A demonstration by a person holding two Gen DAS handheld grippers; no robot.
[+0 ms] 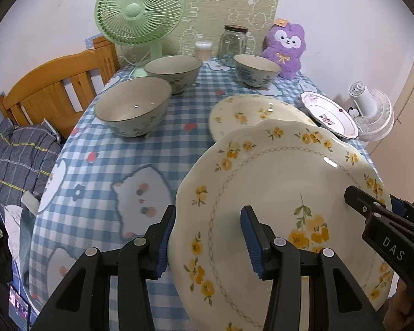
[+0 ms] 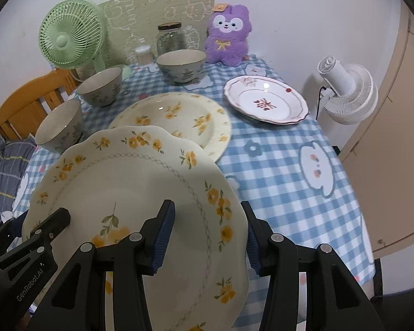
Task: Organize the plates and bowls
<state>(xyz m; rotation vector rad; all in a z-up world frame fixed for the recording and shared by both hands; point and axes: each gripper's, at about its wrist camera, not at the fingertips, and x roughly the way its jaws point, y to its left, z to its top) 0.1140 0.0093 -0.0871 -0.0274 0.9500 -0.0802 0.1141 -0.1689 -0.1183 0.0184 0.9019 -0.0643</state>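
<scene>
With each claw (image 1: 208,238) (image 2: 209,237) clamped on opposite rims of the scalloped plate (image 1: 276,182), keep it level and lower it squarely onto the flowered plate (image 2: 179,115).

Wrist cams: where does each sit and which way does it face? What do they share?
Left wrist: on the left gripper, looking down and forward over the checked table; its fingers straddle the left rim of the large yellow-flower plate; the right gripper's tip shows at right.
Right wrist: on the right gripper, same heading; its fingers straddle the plate's right rim; the left gripper shows at lower left.
Shared: the plate, three bowls, green fan, purple plush.
</scene>
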